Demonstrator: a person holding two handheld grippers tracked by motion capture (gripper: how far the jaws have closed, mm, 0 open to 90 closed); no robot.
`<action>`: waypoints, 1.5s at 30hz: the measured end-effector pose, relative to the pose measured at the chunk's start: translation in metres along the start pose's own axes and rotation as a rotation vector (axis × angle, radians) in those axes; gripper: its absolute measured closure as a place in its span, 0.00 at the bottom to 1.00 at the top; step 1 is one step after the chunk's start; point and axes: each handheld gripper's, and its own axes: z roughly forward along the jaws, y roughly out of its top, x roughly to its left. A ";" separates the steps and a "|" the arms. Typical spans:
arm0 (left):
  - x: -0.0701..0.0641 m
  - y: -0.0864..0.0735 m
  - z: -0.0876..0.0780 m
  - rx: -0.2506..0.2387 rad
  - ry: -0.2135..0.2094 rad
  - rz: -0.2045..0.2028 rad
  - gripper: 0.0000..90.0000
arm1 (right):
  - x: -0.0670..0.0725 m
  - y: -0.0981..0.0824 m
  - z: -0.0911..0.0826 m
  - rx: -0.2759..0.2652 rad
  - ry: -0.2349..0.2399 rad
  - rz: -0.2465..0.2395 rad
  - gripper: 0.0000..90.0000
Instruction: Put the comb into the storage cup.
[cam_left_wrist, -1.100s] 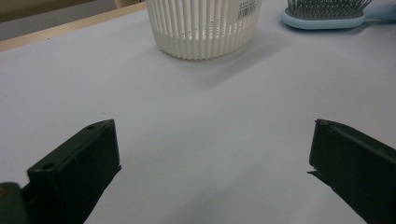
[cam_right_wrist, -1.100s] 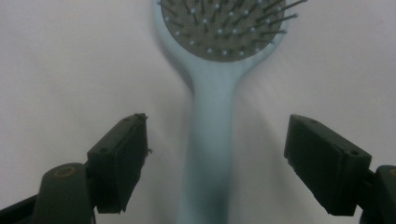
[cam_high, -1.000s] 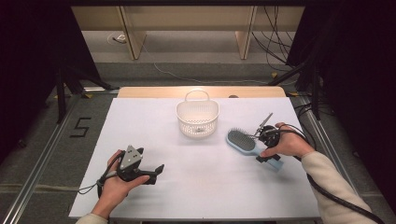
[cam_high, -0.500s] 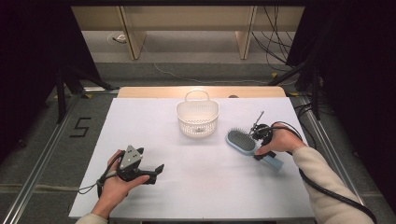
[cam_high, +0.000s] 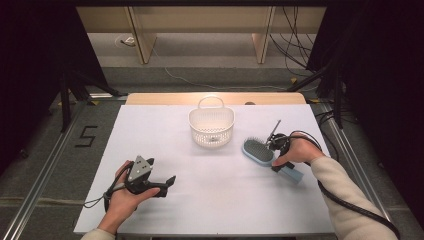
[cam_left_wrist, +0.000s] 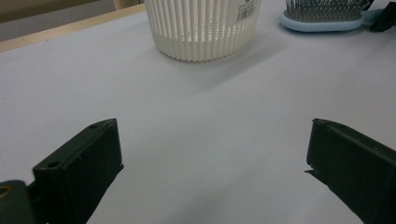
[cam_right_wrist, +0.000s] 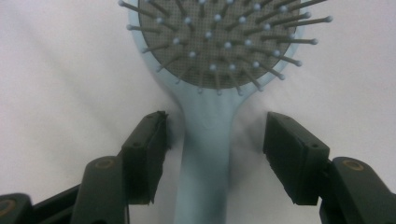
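1. Nearest the person in the high view, the left hand (cam_high: 122, 197) holds the black two-jaw left gripper (cam_high: 167, 182) low over the front-left part of the white rectangular table top (cam_high: 210, 200), with the grey three-cornered plate on top and a thin cable trailing off toward the table's left edge
2. In the left gripper view the left gripper (cam_left_wrist: 212, 163) has its jaws spread wide apart, with bare white table (cam_left_wrist: 196, 116) between them and nothing held
3. Farther in and to the right, the right hand (cam_high: 297, 152) holds the black right gripper (cam_high: 276, 162) down at the light blue plastic paddle hairbrush (cam_high: 260, 152), which lies flat on the table with its grey bristle pad facing up, head toward the table's middle and handle toward the right edge
4. The right gripper view shows the right gripper (cam_right_wrist: 215, 154) parted, one jaw on each side of the hairbrush (cam_right_wrist: 205, 140) handle just below the head; small gaps show on both sides, so the handle is straddled and not clamped
5. Beyond, near the middle of the table's far half, stands the round white slatted plastic basket (cam_high: 212, 127), upright, handle at its far rim, well apart from the left gripper and near the brush head; something small and dark lies inside, too small to identify
6. In the left gripper view the basket (cam_left_wrist: 203, 28) stands ahead and the hairbrush (cam_left_wrist: 322, 18) to its right
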 end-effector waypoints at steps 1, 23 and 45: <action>0.000 0.000 0.000 0.000 0.000 0.000 0.03 | 0.001 0.001 0.000 -0.002 0.004 0.017 0.48; 0.000 0.000 0.000 -0.003 -0.004 0.002 0.04 | 0.002 0.006 -0.001 0.035 0.014 0.020 0.62; 0.000 0.000 0.000 -0.002 -0.006 0.000 0.04 | 0.002 0.008 -0.001 0.046 0.018 0.047 0.78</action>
